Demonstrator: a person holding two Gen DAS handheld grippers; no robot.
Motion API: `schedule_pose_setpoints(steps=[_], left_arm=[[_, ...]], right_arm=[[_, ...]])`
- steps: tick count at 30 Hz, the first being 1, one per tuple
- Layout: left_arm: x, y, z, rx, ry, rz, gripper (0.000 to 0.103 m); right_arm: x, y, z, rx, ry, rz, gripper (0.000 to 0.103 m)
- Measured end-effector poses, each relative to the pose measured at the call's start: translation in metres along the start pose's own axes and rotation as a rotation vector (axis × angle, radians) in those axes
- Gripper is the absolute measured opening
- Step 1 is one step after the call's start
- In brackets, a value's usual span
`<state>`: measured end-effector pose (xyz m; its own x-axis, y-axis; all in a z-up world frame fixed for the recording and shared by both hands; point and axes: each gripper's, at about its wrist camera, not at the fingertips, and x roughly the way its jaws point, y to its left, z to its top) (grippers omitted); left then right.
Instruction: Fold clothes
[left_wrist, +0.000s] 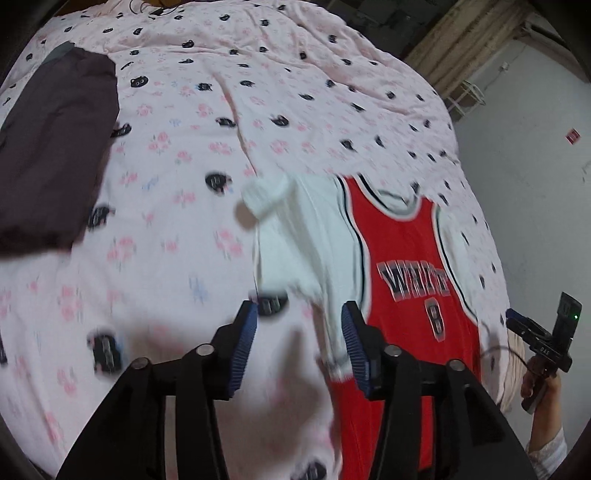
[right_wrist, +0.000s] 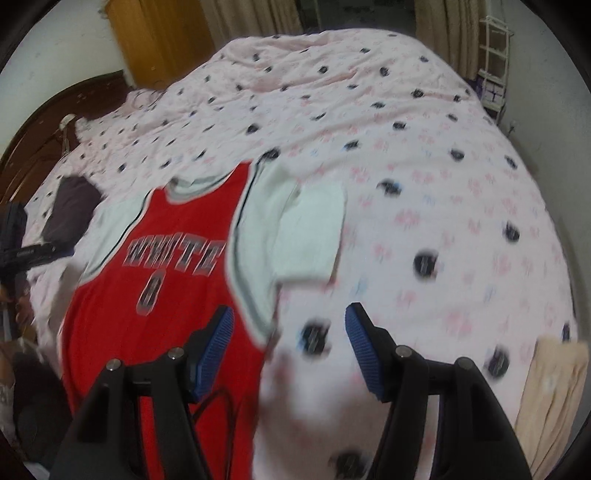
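A red basketball jersey shirt (left_wrist: 402, 240) with white sleeves and the number 8 lies flat on the pink bed, face up. Its white sleeve (left_wrist: 295, 229) spreads out to the left in the left wrist view. My left gripper (left_wrist: 299, 317) hovers open above the shirt's left side edge, with nothing pressed between its pads. In the right wrist view the same shirt (right_wrist: 177, 221) lies left of centre, its other sleeve (right_wrist: 314, 229) spread to the right. My right gripper (right_wrist: 290, 314) stands open above the shirt's right side edge, empty.
The bed's pink sheet (left_wrist: 184, 110) with black cat prints fills both views. A dark folded garment (left_wrist: 55, 147) lies at the far left, and a beige cloth (right_wrist: 550, 387) at the bed's right edge. A wooden headboard (right_wrist: 48, 122) and a white rack (right_wrist: 495, 62) flank the bed.
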<state>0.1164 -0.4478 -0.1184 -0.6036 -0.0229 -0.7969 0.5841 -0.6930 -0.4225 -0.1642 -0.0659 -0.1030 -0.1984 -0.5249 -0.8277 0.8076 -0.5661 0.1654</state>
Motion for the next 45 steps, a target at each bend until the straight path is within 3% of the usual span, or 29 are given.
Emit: schedule_pose_setpoints(steps=[9, 15, 21, 26, 29, 32, 35, 38, 43, 45], left_arm=[[-0.029, -0.027, -0.117, 0.026, 0.014, -0.068, 0.045], [-0.022, -0.055, -0.158, 0.078, 0.039, 0.034, 0.046], [0.006, -0.08, -0.185, 0.145, 0.032, 0.292, 0.046], [-0.001, -0.053, -0.19, 0.022, 0.023, 0.364, 0.046], [-0.01, -0.022, -0.189, -0.101, 0.021, 0.306, 0.048], [-0.011, -0.014, -0.189, -0.145, 0.029, 0.25, 0.048], [-0.015, -0.02, -0.191, -0.119, 0.011, 0.242, 0.048], [-0.02, -0.033, -0.194, -0.063, -0.011, 0.241, 0.048], [-0.023, -0.035, -0.195, -0.03, -0.024, 0.23, 0.048], [-0.025, -0.033, -0.196, -0.03, -0.029, 0.234, 0.048]], right_arm=[[-0.028, 0.057, -0.1, -0.185, 0.055, -0.018, 0.064], [-0.072, 0.08, -0.129, -0.212, 0.025, 0.052, 0.064], [-0.106, 0.093, -0.153, -0.238, -0.004, 0.064, 0.064], [-0.107, 0.09, -0.163, -0.214, -0.01, 0.062, 0.064], [-0.094, 0.076, -0.165, -0.15, 0.008, 0.064, 0.064], [-0.079, 0.06, -0.165, -0.075, 0.019, 0.113, 0.064], [-0.063, 0.053, -0.166, -0.054, 0.036, 0.161, 0.064], [-0.045, 0.048, -0.169, -0.046, 0.065, 0.146, 0.062], [-0.023, 0.043, -0.174, -0.019, 0.11, 0.073, 0.037], [-0.021, 0.04, -0.172, -0.002, 0.115, 0.064, 0.014]])
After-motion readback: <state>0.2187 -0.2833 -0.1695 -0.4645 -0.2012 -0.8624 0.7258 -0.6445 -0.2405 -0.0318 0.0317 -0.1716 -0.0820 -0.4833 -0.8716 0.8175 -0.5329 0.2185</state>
